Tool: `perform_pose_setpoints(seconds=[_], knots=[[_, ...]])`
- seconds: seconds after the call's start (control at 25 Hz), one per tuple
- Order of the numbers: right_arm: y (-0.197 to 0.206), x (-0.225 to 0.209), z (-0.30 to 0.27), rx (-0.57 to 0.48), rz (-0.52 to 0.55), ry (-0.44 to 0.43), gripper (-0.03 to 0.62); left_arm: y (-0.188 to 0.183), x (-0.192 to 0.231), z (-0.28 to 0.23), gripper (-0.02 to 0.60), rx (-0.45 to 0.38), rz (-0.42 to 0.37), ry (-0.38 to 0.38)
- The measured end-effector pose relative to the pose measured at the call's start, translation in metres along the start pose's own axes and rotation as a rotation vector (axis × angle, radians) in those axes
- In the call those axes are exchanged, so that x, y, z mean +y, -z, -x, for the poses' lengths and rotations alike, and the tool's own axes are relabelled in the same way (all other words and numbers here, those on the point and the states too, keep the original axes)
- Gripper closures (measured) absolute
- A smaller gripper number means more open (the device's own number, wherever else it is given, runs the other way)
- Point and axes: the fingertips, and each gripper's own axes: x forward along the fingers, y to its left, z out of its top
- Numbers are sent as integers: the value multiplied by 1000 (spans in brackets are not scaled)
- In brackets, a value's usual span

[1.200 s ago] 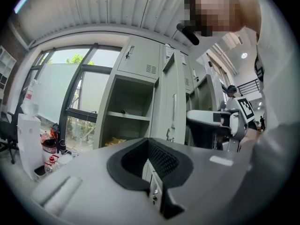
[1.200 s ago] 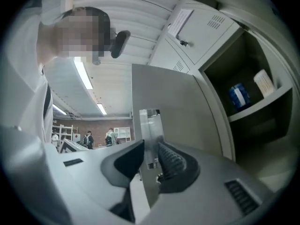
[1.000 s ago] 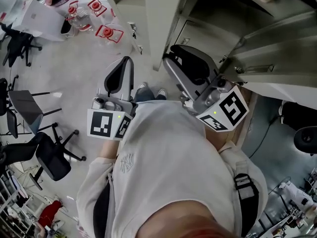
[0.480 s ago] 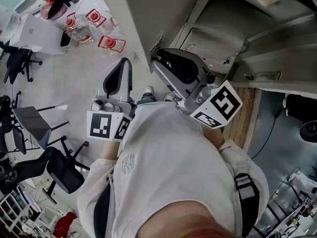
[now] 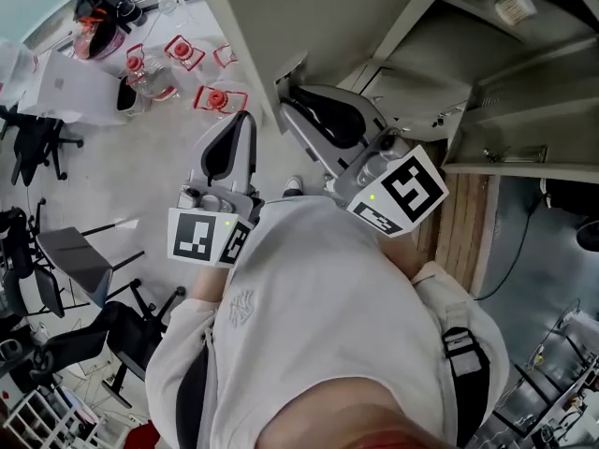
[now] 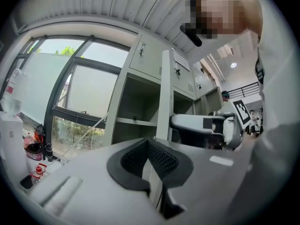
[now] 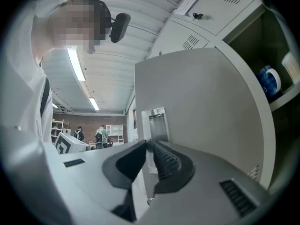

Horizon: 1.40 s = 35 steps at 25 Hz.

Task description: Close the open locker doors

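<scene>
Locker door (image 5: pixel 309 26) edge met our right gripper (image 7: pixel 147 143), jaws closed; our left gripper (image 6: pixel 149 141), also closed, held nothing

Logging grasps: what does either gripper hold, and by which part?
Nothing: left gripper and right gripper both have jaws together; the right points at the locker door.

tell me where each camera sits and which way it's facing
Head view: on the person's head, facing steeply down at the floor and lockers; shows their pale shirt, left gripper and right gripper.
Left gripper view: on the left gripper, looking along its shut jaws toward the lockers and windows.
Right gripper view: on the right gripper, tilted upward along its shut jaws at the open locker door.
Shared: head and left gripper views both show the right gripper.
</scene>
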Motion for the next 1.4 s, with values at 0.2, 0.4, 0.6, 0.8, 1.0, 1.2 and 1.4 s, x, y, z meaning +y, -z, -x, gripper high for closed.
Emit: perform_pose_setpoints(seconds=[0.2,0.4,0.6,0.8,1.0,1.2,1.4], knots=[[2,-9,-24,11,48,50,549,2,19,1,580,9,4,15],[4,-21,-47,17,89,99,554,0,38,4,580,-1,7,7],[5,-34,-74,39,125,154,559,-5,57,10,580,-10,15,-10],[7,-51,-95,67,164,196,562,-5,66,14,580,-21,16,-16],[10,-72,-116,79,189,235,565,-6,77,16,580,-27,20,-23],[11,-93,-130,81,195,293,566,-5,89,21,580,-23,28,-48],[10,-108,-141,64,194,353,568,-7,101,26,580,-30,31,-67]])
